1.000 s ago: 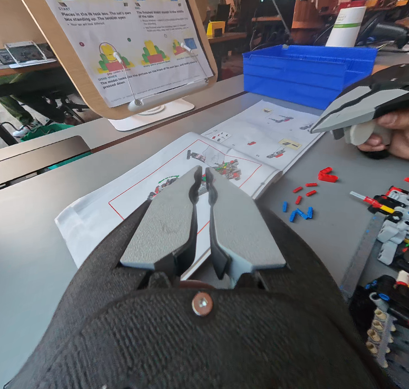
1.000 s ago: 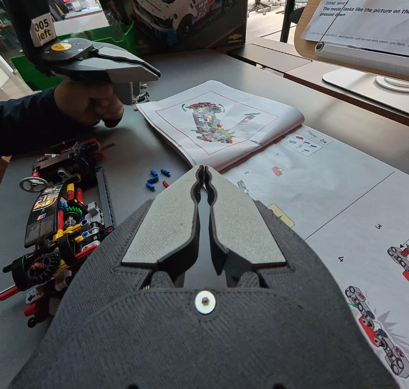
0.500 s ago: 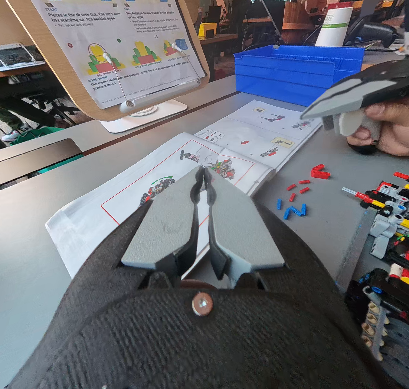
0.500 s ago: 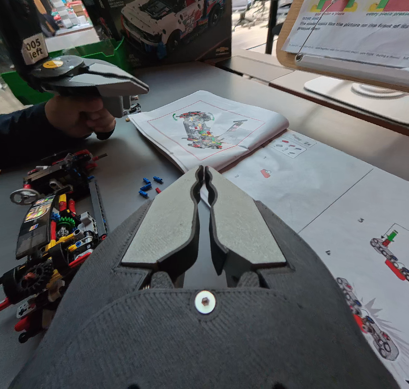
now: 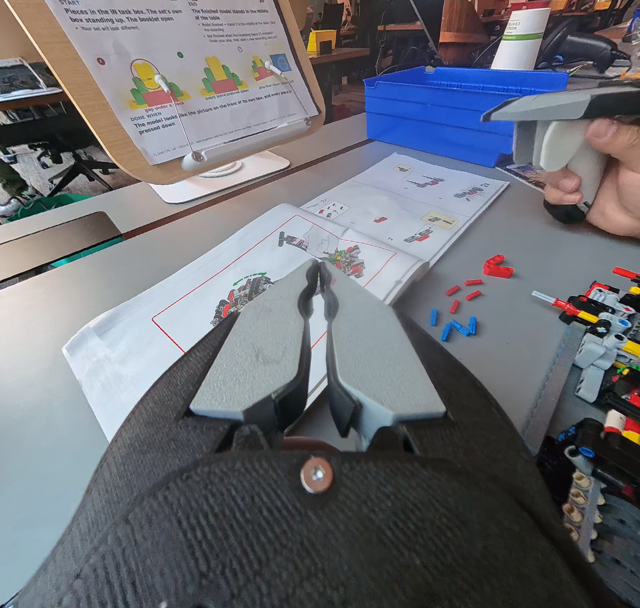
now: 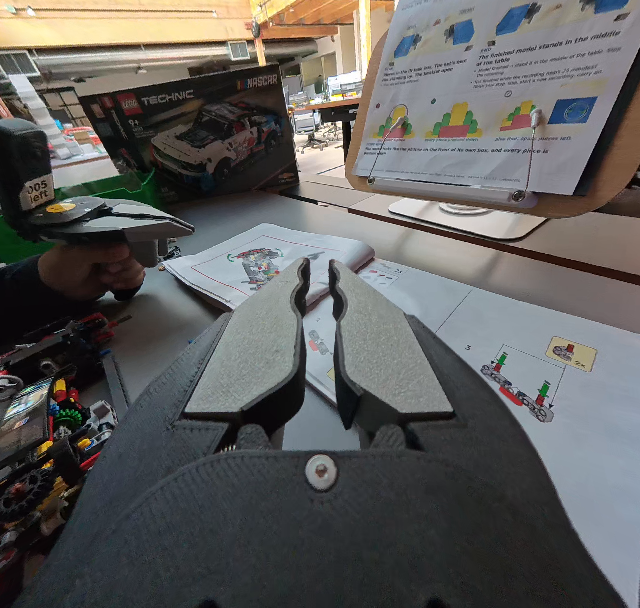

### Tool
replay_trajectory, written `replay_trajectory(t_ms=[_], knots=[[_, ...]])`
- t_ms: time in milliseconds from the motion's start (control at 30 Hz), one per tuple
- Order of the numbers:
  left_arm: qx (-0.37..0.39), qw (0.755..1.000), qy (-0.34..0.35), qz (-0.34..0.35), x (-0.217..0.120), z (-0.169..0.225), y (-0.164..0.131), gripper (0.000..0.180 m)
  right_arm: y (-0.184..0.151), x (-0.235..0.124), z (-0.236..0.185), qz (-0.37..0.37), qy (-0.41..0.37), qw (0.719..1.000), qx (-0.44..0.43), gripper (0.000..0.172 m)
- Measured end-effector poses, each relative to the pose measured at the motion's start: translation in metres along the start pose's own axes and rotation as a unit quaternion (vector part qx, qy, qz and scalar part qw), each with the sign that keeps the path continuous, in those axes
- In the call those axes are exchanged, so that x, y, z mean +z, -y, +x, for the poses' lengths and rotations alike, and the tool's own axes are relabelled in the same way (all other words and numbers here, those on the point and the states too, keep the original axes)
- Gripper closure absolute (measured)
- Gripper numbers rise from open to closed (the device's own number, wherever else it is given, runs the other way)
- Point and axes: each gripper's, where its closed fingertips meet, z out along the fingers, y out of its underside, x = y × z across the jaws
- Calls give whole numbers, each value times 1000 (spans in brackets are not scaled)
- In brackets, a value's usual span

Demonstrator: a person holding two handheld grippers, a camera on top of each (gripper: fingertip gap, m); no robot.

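Grey fingers of the left gripper (image 5: 318,266) meet at the tips, pinching nothing, above the open booklet (image 5: 145,335); loose red and blue pins (image 5: 458,311) lie unused. Right view: right gripper (image 6: 318,265) hovers slightly parted, empty, beside the half-built model (image 6: 45,414).

My right gripper (image 6: 318,266) hovered slightly parted, holding nothing, above the open white instruction booklet (image 6: 450,317); my left gripper (image 6: 183,226) hung beside the partly built multicoloured brick car (image 6: 45,418).
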Motion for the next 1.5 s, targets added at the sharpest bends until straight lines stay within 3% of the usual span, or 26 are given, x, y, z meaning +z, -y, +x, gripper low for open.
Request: replay_trajectory(t_ms=[167,400,1233,1500], knots=[[1,1000,-2,-5,1,1,-3,180,13,-7,2,34,-3,999,0,165],[1,1000,-3,-9,2,2,-4,180,1,0,-7,2,18,1000,-4,172],[5,1000,-7,-10,3,5,-4,180,-2,1,-8,-9,16,1000,-13,172],[4,1000,-7,-10,3,5,-4,180,-15,5,-18,-57,32,997,-45,172]])
